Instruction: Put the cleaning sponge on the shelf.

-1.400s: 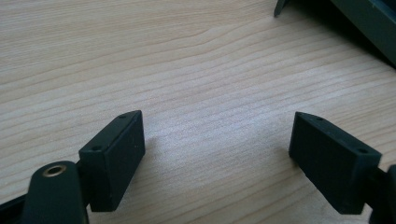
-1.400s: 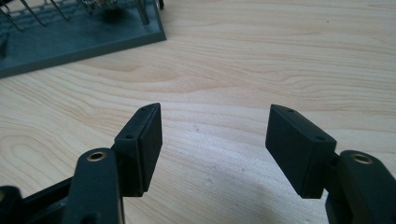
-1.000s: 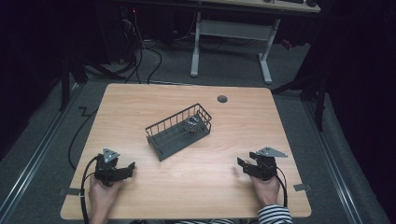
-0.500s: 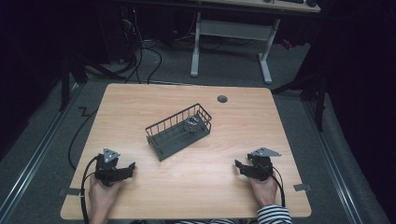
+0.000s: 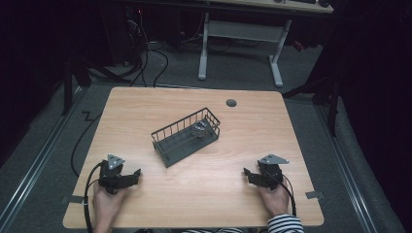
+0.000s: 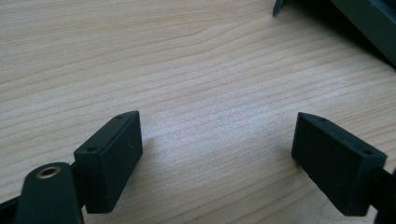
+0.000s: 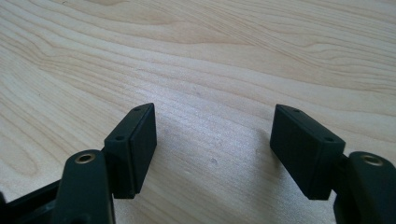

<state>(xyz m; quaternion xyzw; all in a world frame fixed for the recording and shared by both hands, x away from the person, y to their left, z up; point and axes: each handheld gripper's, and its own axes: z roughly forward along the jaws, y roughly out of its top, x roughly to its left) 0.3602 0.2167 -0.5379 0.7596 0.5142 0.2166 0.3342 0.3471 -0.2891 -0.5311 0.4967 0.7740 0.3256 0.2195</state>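
A dark wire basket point(image 5: 167, 132) stands at an angle in the middle of the wooden table point(image 5: 145, 107), with a small crumpled silvery object point(image 5: 200, 129) in its right end. My left gripper point(image 5: 134, 174) rests near the front left, its fingertips toward the middle. In the left gripper view the left gripper point(image 6: 217, 154) is open over bare wood, and a basket corner point(image 6: 369, 21) lies at the top right. My right gripper point(image 5: 248, 174) rests at the front right. In the right gripper view the right gripper point(image 7: 215, 149) is open and has just been opening, with nothing between the jaws.
A round cable hole point(image 5: 231, 102) sits near the table's far edge. Beyond it stands a white desk frame point(image 5: 240, 29), with cables point(image 5: 145, 58) on the floor. A strip of tape point(image 5: 315, 194) marks the table's right front edge. A black cable point(image 5: 80, 141) hangs off the left side.
The right gripper has shifted slightly to the left. The left gripper and the basket have stayed where they were.
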